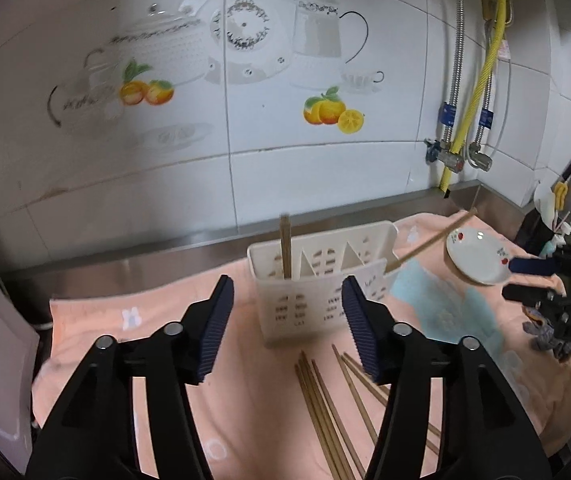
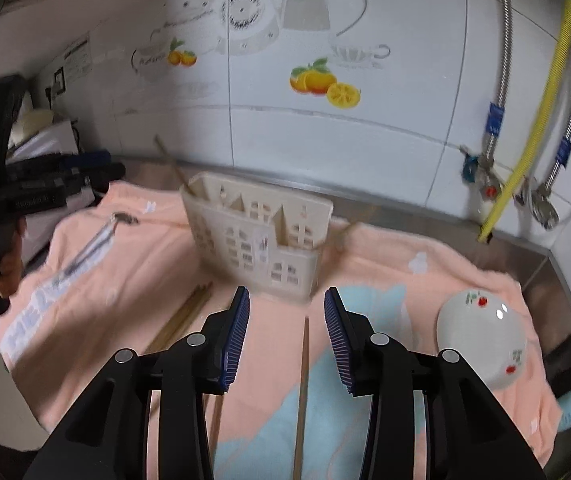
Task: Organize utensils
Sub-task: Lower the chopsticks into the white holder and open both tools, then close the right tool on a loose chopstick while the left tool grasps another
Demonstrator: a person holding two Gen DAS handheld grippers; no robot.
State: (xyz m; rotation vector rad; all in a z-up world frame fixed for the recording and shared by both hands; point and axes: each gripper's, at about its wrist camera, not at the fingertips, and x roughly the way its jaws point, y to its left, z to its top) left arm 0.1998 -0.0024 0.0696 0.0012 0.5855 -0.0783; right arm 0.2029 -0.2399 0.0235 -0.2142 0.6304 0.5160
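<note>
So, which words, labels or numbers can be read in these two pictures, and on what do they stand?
None can be read.
Sticker on the left wall: print, too blurred.
Blue tags on the pipes: too small.
Embossed mark on the left gripper's body: blurred.
Wall tile decals: pictures only, lettering illegible.

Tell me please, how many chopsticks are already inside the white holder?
2. One chopstick stands upright in the left end compartment of the white holder. The other chopstick leans out over the right end toward the small plate. Others inside may be hidden.
</note>
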